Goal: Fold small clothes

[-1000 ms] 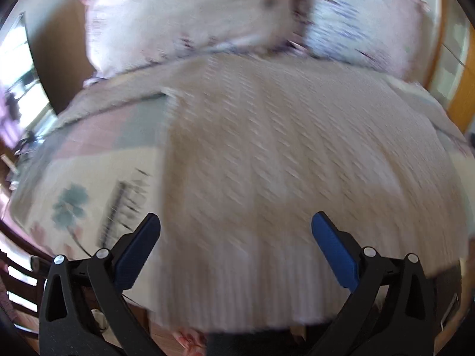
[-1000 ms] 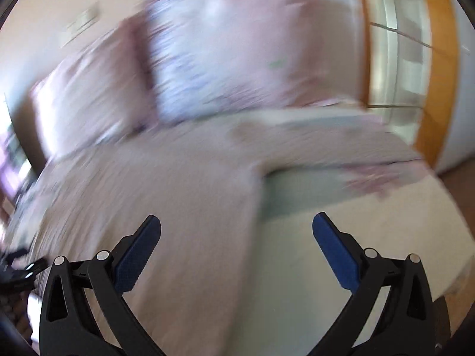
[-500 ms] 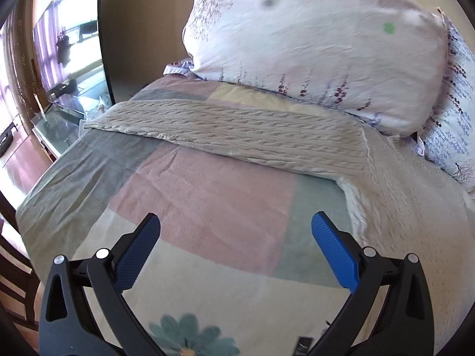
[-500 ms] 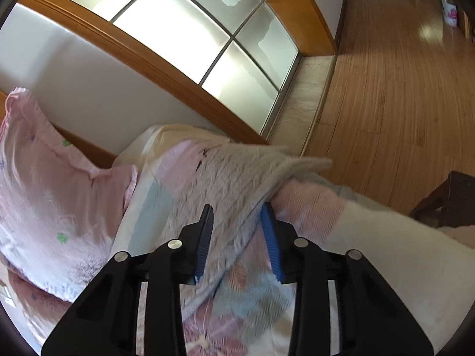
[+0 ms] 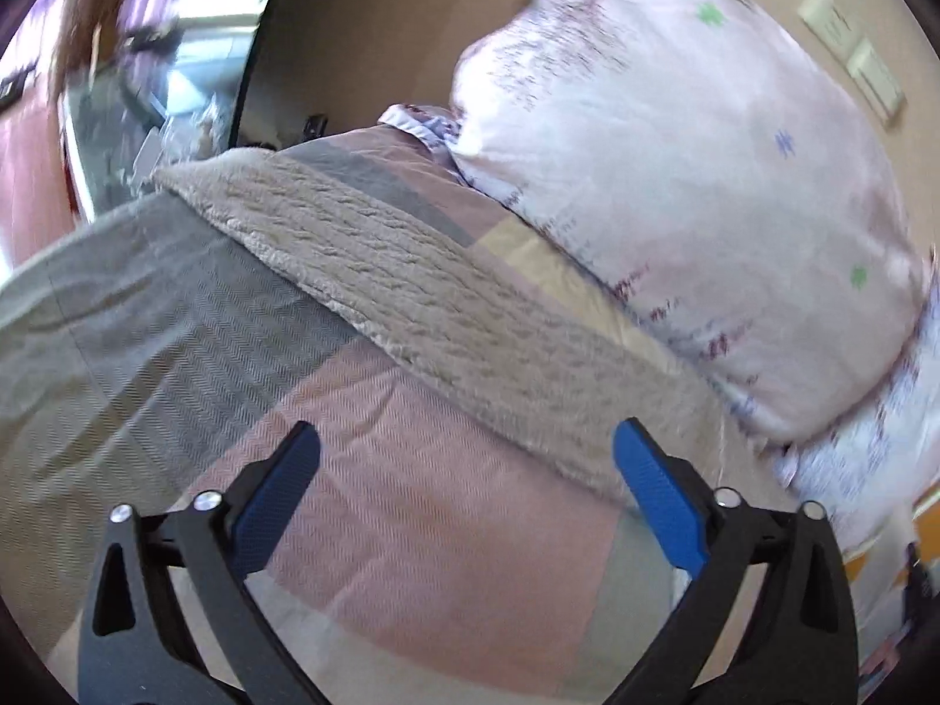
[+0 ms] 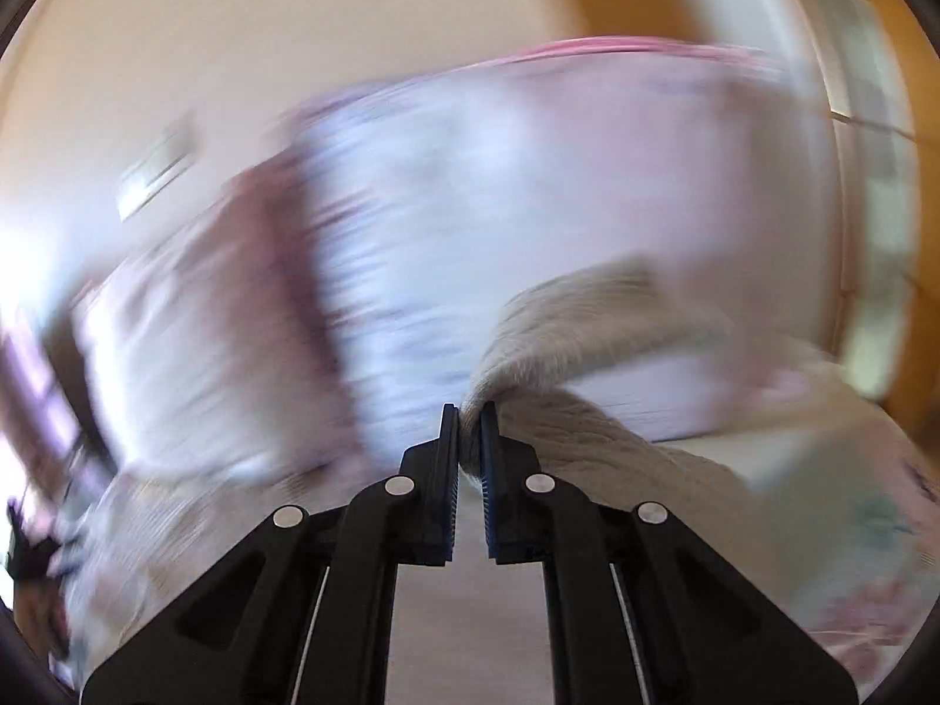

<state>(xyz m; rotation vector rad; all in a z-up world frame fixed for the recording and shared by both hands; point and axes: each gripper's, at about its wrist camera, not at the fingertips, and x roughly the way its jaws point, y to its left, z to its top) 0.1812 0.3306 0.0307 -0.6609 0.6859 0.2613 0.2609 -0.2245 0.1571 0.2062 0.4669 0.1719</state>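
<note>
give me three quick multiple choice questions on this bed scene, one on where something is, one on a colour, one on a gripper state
1. Where does the beige knit garment lie in the left wrist view?
A. on the floor
B. on the patchwork bedspread, in front of the pillow
C. on top of the pillow

2. What colour are the pads of the left gripper?
A. blue
B. red
C. yellow

3. What is the state of the right gripper?
A. wide open and empty
B. out of view
C. shut on a fold of the beige knit garment

Answers:
1 B, the knit stretches across the bedspread below the pillow.
2 A, both pads show blue against the black fingers.
3 C, the fingers are nearly together with knit fabric pinched between them.
</note>
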